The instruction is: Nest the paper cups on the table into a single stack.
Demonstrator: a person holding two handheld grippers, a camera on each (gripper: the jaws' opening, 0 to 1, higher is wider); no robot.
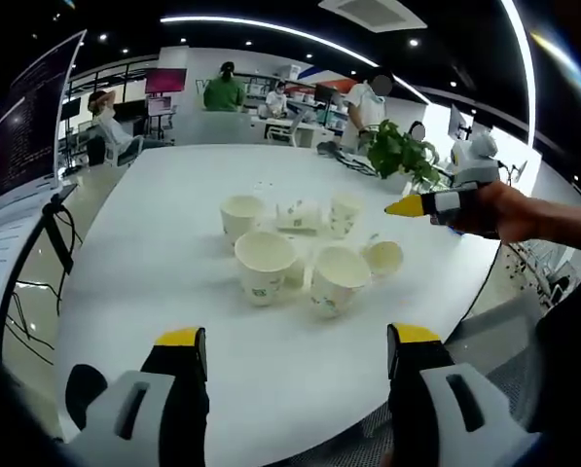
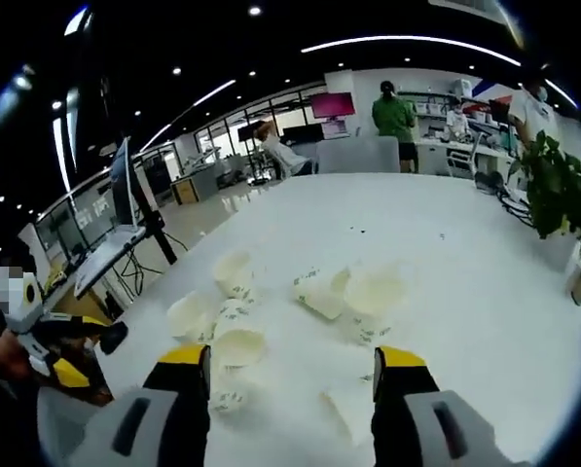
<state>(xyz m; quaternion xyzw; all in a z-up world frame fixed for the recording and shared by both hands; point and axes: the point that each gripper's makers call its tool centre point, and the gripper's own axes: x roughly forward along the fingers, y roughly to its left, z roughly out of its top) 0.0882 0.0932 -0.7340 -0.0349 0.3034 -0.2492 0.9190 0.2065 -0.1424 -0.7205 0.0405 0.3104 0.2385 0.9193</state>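
Several white paper cups with green print stand and lie loose on the white table (image 1: 154, 253). In the left gripper view one upright cup (image 1: 265, 265) and another (image 1: 338, 278) are nearest, with a cup on its side (image 1: 300, 215) behind them. My left gripper (image 1: 295, 341) is open and holds nothing, short of the cups. My right gripper (image 1: 407, 206) reaches in from the right, held by a hand (image 1: 509, 209). In the right gripper view my right gripper (image 2: 292, 358) is open above the cups, with an upright cup (image 2: 237, 342) by its left jaw. The left gripper (image 2: 86, 345) is at the far left.
A potted plant (image 1: 402, 153) stands at the table's far right edge, also seen as a plant (image 2: 560, 190) in the right gripper view. A monitor on a stand (image 1: 27, 122) is beside the table. People sit and stand at desks far behind.
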